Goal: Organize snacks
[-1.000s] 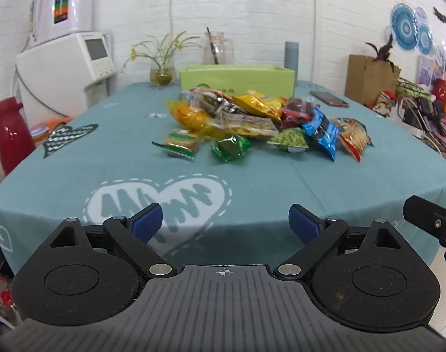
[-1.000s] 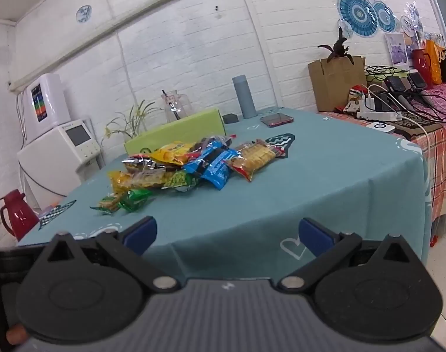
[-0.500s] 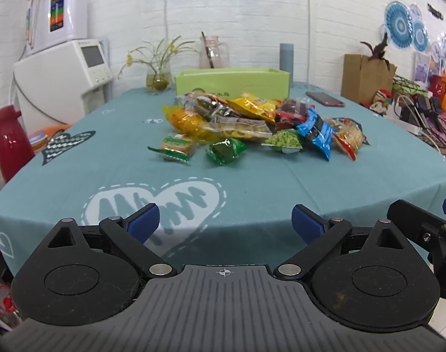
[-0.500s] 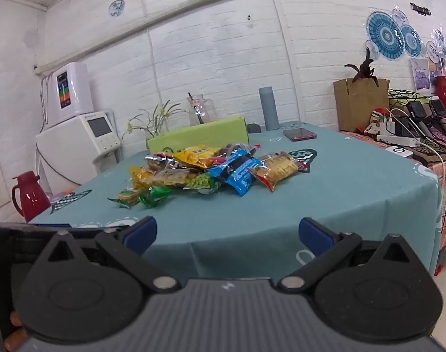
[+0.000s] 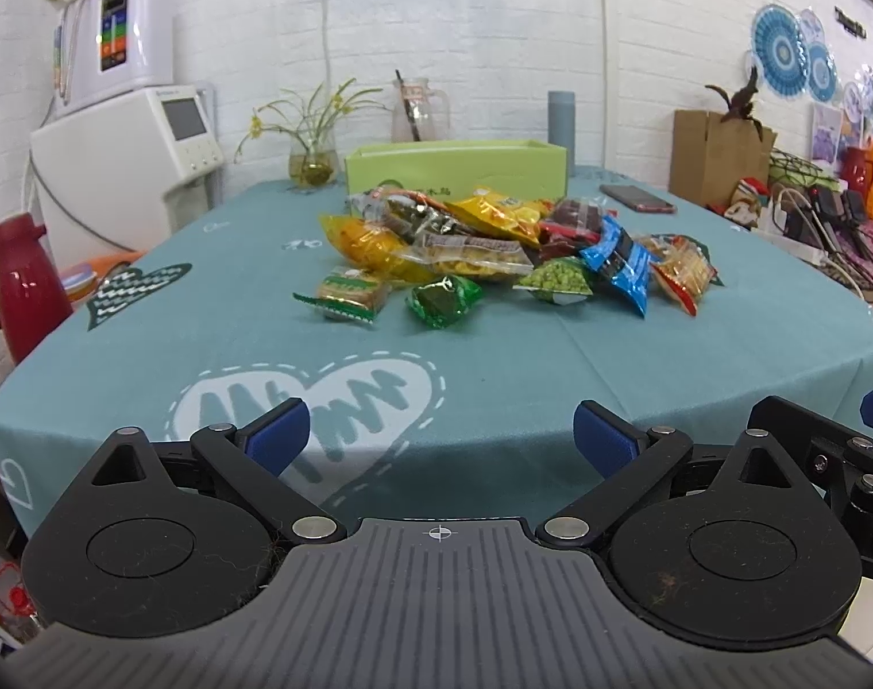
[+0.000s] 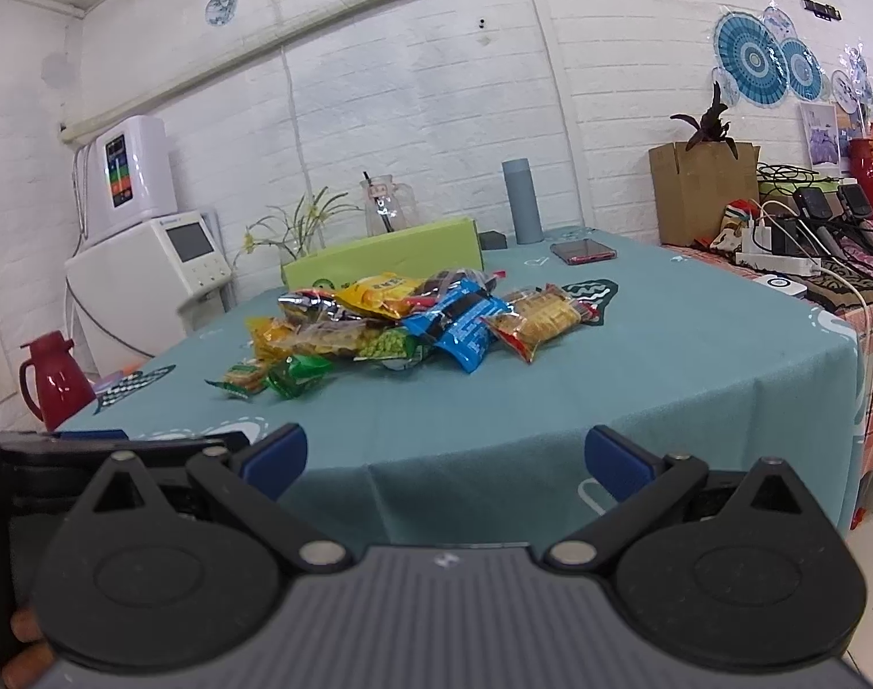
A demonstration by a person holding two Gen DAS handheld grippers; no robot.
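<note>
Both grippers sit off the near edge of the teal tablecloth (image 5: 551,367), w/ lots of bare cloth btwn them and the snack pile (image 5: 511,252) mid-table. The pile runs left-right in front of the green box (image 5: 456,169). Left gripper (image 5: 439,439) has just been opening, jaws wide, nothing btwn them. Right gripper (image 6: 445,456) is wide too, empty. Vs a sec ago the right cam's tilt has levelled out.

Bright even light, fisheye warp, dark corners
</note>
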